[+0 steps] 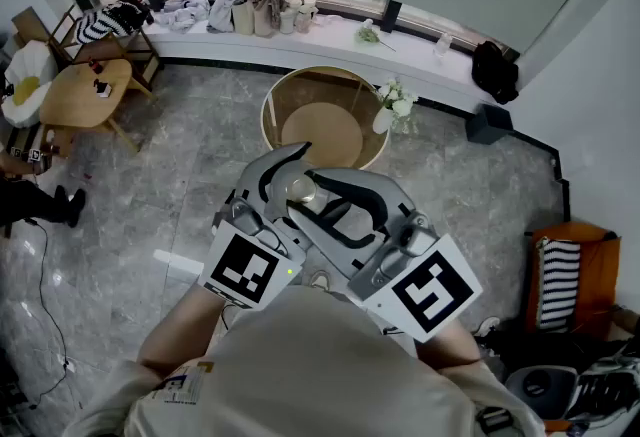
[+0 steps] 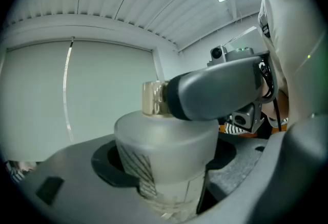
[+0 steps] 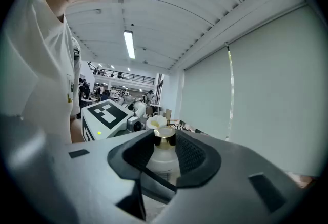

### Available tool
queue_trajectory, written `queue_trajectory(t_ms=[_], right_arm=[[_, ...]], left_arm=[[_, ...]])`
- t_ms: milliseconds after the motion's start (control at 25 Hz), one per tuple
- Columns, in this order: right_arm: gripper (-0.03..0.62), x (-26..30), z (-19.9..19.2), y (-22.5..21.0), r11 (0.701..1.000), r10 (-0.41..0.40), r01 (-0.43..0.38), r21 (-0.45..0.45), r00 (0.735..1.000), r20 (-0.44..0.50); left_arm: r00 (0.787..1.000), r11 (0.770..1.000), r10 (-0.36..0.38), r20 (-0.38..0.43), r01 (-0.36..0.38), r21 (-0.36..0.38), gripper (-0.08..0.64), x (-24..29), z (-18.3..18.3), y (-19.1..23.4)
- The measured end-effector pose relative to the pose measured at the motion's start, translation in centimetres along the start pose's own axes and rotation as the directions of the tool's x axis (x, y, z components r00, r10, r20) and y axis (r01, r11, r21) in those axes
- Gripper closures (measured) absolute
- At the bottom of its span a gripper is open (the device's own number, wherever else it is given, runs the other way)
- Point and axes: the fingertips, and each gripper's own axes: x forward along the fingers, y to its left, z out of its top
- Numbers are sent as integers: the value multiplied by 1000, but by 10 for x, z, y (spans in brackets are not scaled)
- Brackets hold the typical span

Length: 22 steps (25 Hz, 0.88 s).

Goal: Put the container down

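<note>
We stand on a grey stone floor (image 1: 150,175). A round table (image 1: 266,115) lies ahead of us, and a white vase of flowers (image 1: 390,107) sits at its right rim. A long white ledge (image 1: 330,37) curves along the far wall. It carries clothes and jars at its left end. A small wooden table (image 1: 85,90) stands well off to the left.

Our pale shirt (image 1: 320,365) fills the bottom of the head view. Both grippers rise from it and meet in front of our chest.

The left gripper (image 2: 164,166) has its jaws spread wide and clamped on the frosted body of the container (image 2: 164,138), which sits upright in the dark hollows of the pads. The right gripper (image 3: 165,148) reaches in from the other side. Its jaws stand much closer together, and their ribbed pads grip the gold cap (image 3: 165,138) at the top of the container.

So the container is held up in the air between the two grippers, off every surface. In the head view it shows on the near side of the round table. There only the cap (image 1: 300,188) peeks out between the grey fingers (image 1: 345,190).
</note>
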Motion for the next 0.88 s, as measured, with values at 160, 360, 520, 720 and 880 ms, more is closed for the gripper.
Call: queue_trajectory(t_ms=[160,360,520,720,880], right_arm=[[466,-9,-3,-7,1000,-10,10,0,1000,-2],[466,-21,-5,-13,1000,-6,6,5,1000,-6],[466,-31,-8,-18,1000,0,1,11,1000,-9],[466,-45,-10,-23,999,8,-8,37,1000,3],[466,-56,-13,-25,999,15,-15,38,1000,5]], left_arm=[[1000,1000,-9,1,9,-3,213,10,3,-5],[1000,1000,-21,-6,21,-12,213,20,6,-15],[1000,998,-14,-18,13,-58,213,28,6,-23],[999,998,-20,-45,18,-54,213,38,8,-34],[998,999,-18,-52,16,-32,213,43,10,-42]])
